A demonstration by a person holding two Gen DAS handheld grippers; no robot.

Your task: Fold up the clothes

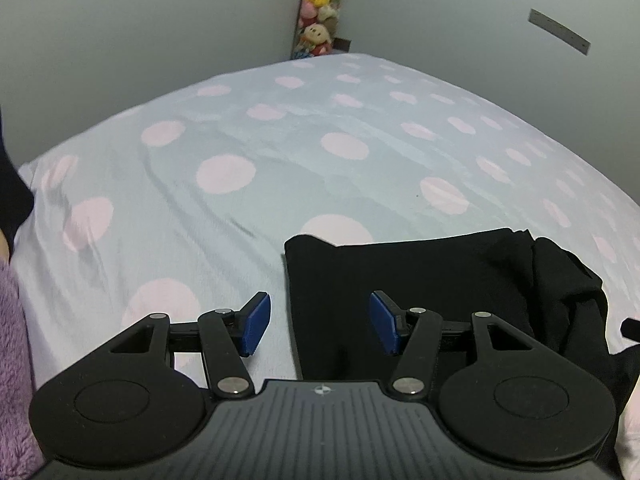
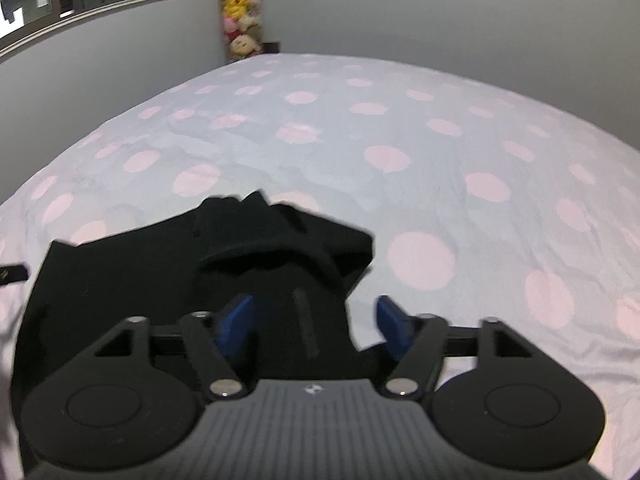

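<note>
Looking down from both hands, I see the bed filling most of each view, its pale blue sheet dotted with pink circles and lightly wrinkled. Grey walls meet behind it, and a column of stuffed toys stands in that far corner. The black garment lies on the near part of the sheet, flat on its left side and bunched into folds toward its right; the right view is blurred there, so the heap may be a sleeve. My left claw hangs spread above the garment's left edge, gripping nothing. My right claw is spread too, over the garment's right edge. A purple fuzzy cloth shows at the left view's border.
</note>
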